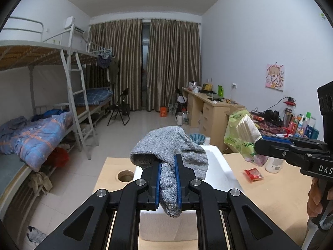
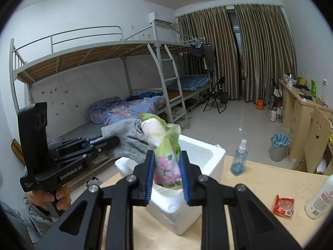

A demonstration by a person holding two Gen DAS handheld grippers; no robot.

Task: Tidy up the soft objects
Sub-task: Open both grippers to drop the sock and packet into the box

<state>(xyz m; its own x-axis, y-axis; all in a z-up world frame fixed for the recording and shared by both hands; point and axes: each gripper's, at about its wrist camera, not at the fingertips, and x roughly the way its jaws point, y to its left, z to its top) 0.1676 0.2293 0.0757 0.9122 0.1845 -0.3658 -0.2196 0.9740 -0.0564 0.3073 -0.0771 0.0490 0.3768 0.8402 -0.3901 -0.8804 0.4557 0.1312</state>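
At the lower centre of the left wrist view, the left tongs [image 1: 168, 179] pinch a grey knitted cloth [image 1: 166, 145] above the white foam box [image 1: 216, 166] on the pale wooden table [image 1: 270, 195]. At the lower centre of the right wrist view, the right tongs [image 2: 167, 166] clamp a green flowered plastic tissue pack [image 2: 164, 156] over that box [image 2: 199, 152], near a red snack packet [image 2: 283, 206]

Left gripper [image 1: 168, 184], right gripper [image 2: 167, 177] both clamped, raised.
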